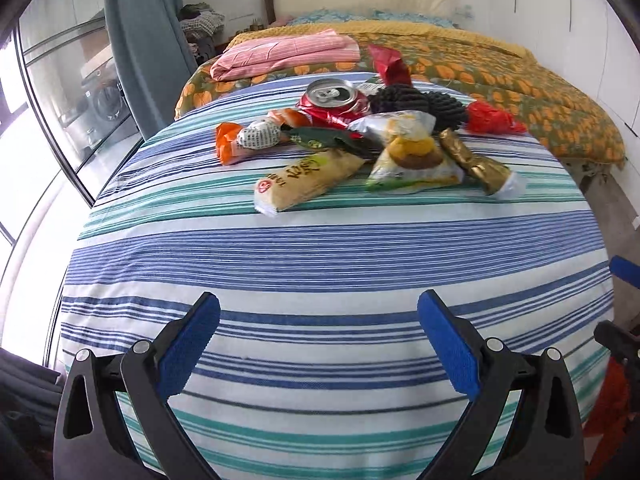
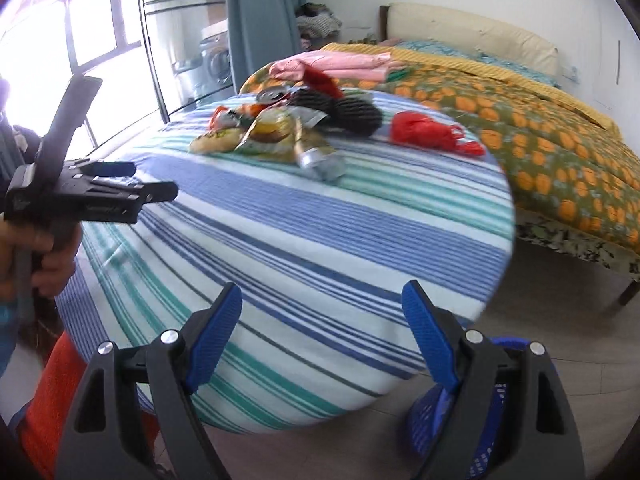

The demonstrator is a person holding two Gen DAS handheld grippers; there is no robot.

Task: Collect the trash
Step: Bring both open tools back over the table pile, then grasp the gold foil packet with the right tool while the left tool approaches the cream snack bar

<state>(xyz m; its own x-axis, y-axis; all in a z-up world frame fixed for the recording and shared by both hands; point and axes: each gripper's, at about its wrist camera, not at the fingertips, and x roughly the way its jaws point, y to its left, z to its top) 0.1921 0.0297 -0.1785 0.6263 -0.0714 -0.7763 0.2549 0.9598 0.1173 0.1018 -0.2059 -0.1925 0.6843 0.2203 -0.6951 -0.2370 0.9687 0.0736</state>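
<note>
Blue mesh basket (image 2: 432, 424) beside striped table (image 2: 360, 240); contents unseen.

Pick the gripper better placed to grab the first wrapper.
Left. The left gripper is open and faces the wrappers squarely over the table; the right gripper hangs by the table's edge.

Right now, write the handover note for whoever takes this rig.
Left gripper: open, empty, above the near side of the striped round table.
Right gripper: open, empty, over the table's near edge.
Trash all at the far side: crushed red soda can, tan snack wrapper, red plastic bag, other wrappers.
Blue mesh basket: on the floor beneath the right gripper.
Done: nothing visibly collected. Left: everything.
</note>
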